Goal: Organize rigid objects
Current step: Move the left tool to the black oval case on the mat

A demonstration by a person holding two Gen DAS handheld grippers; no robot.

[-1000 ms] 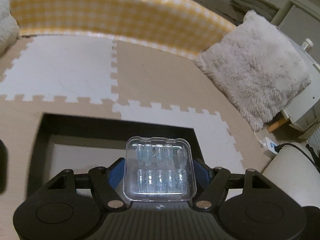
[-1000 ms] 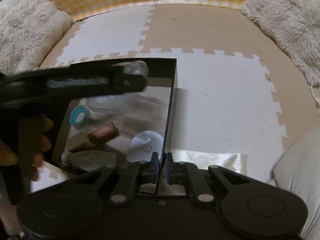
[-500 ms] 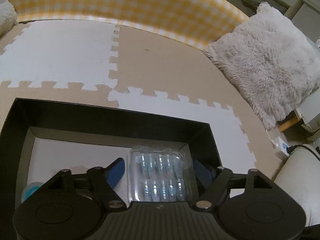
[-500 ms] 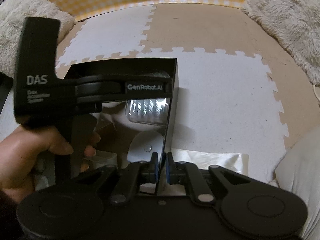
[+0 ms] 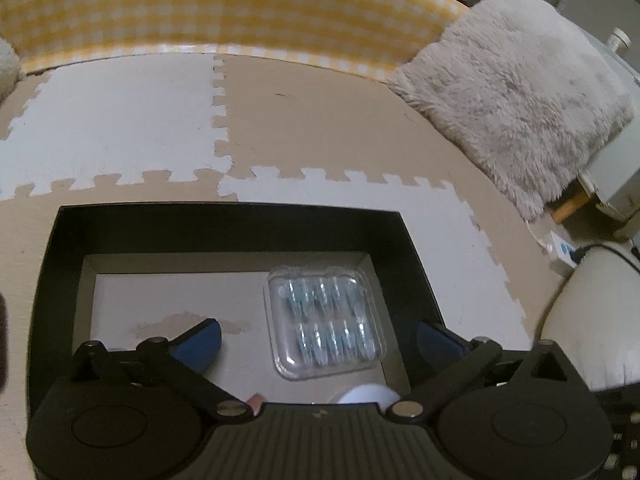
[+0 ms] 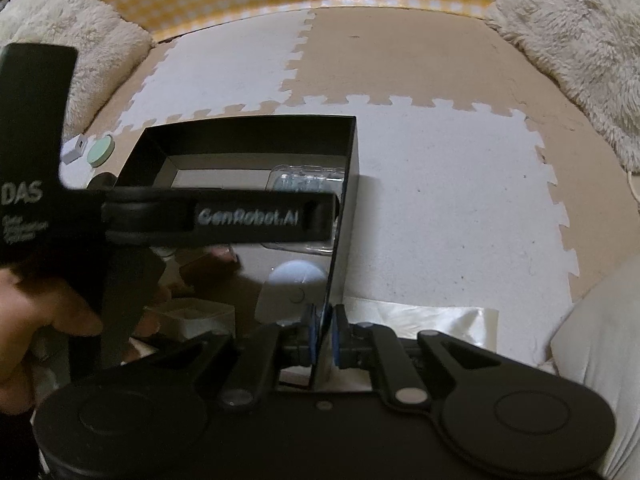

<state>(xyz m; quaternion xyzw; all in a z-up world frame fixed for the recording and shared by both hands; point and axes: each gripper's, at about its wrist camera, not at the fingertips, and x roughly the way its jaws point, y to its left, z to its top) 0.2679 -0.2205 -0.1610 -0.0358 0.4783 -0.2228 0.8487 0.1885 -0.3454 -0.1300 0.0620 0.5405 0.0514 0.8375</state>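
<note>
A clear plastic case (image 5: pixel 324 320) of small blue-tinted pieces lies flat on the pale floor of the black box (image 5: pixel 224 220), near its right wall. My left gripper (image 5: pixel 316 330) hangs over it with its jaws opening wide. The blue pads (image 5: pixel 200 342) stand well clear of the case on both sides. In the right wrist view the left gripper's black body (image 6: pixel 224 220) crosses over the box, with a hand (image 6: pixel 40 312) on its grip. My right gripper (image 6: pixel 324 332) is shut on the black box's right wall (image 6: pixel 344 208).
Inside the box lie a white round object (image 6: pixel 296 276), a brownish item (image 5: pixel 256 400) and a clear tub (image 6: pixel 192 316). A green disc (image 6: pixel 101 150) and a small white gadget (image 6: pixel 74 150) sit left of the box. Furry cushions (image 5: pixel 516 92) and a yellow checked border (image 5: pixel 224 12) ring the foam mat.
The left gripper brought the clear case down into the box and spread its jaws. The case left the pads and now rests on the box floor. The right gripper stayed put.
</note>
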